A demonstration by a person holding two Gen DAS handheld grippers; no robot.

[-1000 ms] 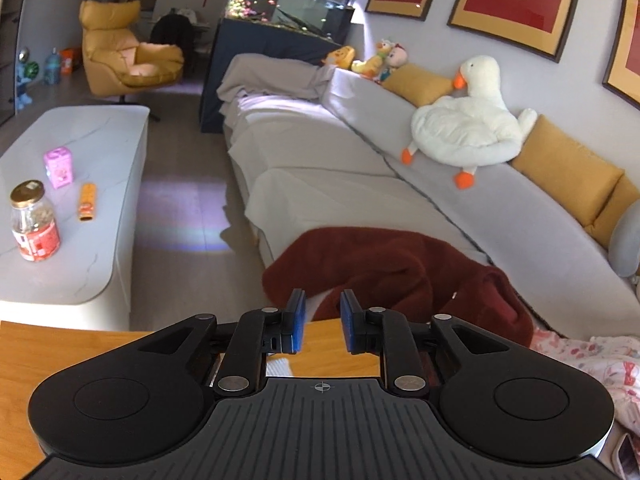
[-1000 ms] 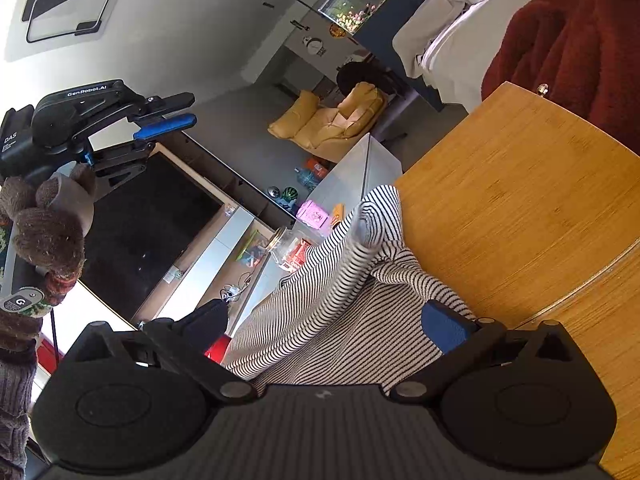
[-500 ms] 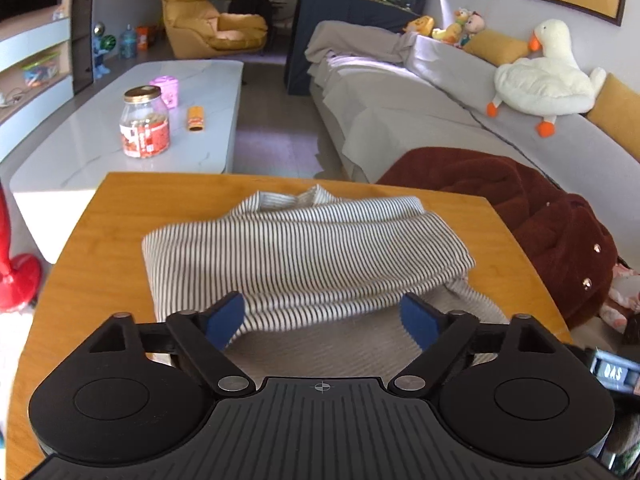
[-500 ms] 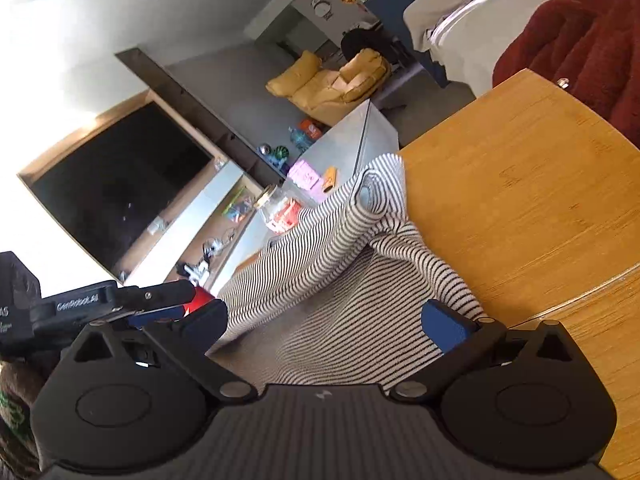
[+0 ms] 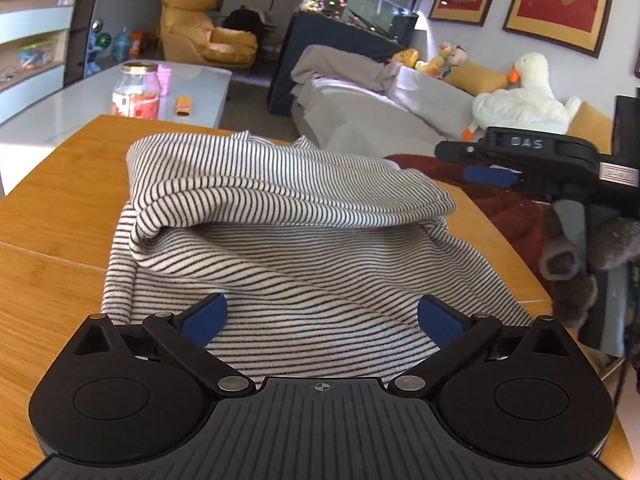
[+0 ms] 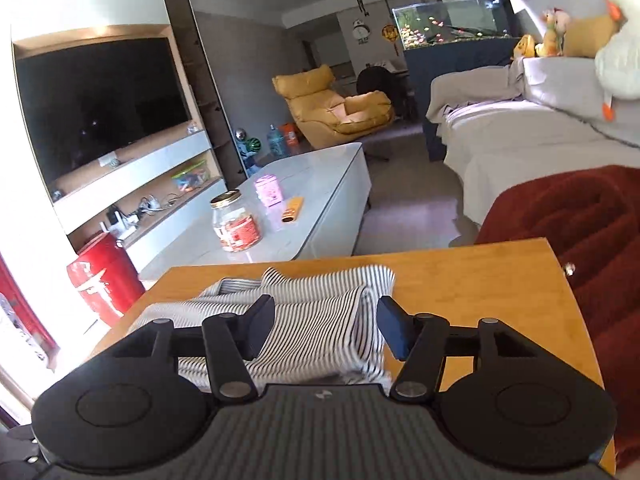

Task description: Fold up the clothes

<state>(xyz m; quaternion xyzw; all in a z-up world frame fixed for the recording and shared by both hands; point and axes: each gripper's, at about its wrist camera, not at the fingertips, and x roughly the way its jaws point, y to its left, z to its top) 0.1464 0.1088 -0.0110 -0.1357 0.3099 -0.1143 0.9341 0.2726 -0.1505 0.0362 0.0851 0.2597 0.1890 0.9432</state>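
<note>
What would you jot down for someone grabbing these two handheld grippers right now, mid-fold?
Left gripper: jaws opening wide over the near edge of the black-and-white striped knit top, gripping nothing.
Right gripper: jaws closing, above the top's right side, not pressing on it.
The top lies on the wooden table, its far part folded toward the near edge.
Left: finish folding and flatten. A dark red fleece garment lies on the sofa beyond, unfolded.

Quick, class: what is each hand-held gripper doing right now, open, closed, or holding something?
Left hand-held gripper: wide open, still opening, over the black-and-white striped cotton garment, gripping nothing.
Right hand-held gripper: closing, pads not yet pressing the garment.
</note>
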